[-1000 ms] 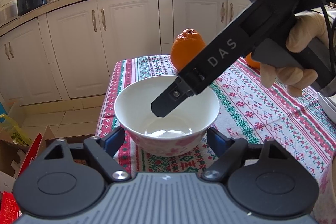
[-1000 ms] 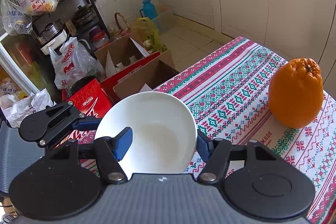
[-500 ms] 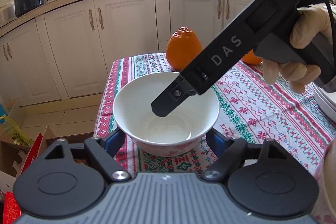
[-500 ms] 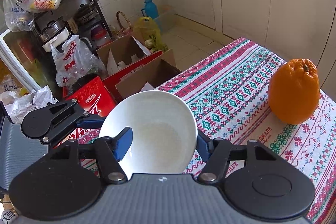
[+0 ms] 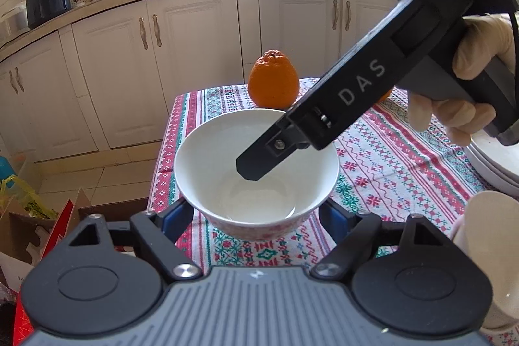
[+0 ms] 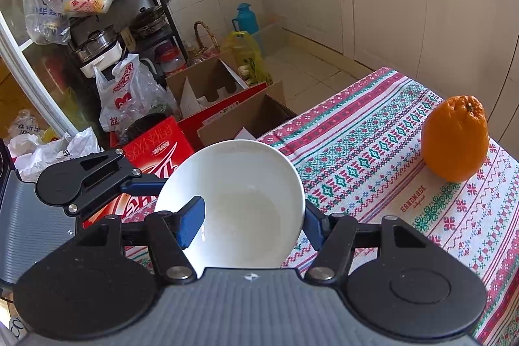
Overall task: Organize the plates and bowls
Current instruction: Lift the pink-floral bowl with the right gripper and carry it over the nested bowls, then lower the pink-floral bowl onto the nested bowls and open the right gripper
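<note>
A white bowl (image 5: 256, 174) with a red floral outside is near the left edge of the patterned tablecloth (image 5: 405, 158). It looks lifted a little off the cloth. My right gripper (image 6: 249, 222) straddles the bowl's (image 6: 240, 206) rim, one blue pad inside and one outside, and appears shut on it. From the left wrist view its finger (image 5: 259, 161) reaches down into the bowl. My left gripper (image 5: 256, 216) is open, its blue pads either side of the bowl's base, not touching it.
A large orange (image 5: 273, 80) stands on the cloth behind the bowl. A stack of white plates (image 5: 493, 164) lies at the right edge, and a pale cup (image 5: 489, 235) is at lower right. Boxes and bags (image 6: 207, 106) crowd the floor left of the table.
The bowl has risen slightly in the right gripper's hold and come a little nearer my left gripper. The orange looks farther behind the bowl.
</note>
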Tool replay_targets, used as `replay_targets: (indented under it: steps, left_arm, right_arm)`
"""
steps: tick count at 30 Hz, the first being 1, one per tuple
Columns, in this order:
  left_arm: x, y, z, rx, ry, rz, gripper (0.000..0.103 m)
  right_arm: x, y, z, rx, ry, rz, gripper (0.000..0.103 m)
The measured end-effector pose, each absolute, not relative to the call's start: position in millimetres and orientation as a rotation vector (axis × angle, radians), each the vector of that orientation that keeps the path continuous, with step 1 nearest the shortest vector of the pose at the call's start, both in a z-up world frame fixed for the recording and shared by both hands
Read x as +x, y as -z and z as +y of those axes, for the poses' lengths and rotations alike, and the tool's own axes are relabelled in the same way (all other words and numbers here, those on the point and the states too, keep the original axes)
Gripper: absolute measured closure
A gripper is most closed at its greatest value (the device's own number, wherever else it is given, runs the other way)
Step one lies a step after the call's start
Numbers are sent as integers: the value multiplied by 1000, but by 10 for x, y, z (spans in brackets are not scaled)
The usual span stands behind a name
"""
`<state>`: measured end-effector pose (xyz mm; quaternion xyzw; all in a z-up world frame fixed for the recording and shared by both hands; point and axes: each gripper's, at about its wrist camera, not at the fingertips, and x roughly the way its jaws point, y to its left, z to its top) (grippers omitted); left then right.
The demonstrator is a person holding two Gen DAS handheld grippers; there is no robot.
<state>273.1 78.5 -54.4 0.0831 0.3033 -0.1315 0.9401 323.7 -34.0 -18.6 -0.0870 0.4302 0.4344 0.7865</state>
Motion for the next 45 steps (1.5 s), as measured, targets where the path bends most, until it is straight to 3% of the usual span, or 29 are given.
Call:
replay_targets:
  steps: [45]
  left_arm:
    - [1549,-34,162,240,423,560,19]
  right_arm:
    - [1687,-351,-1258,-130,-857,804,33]
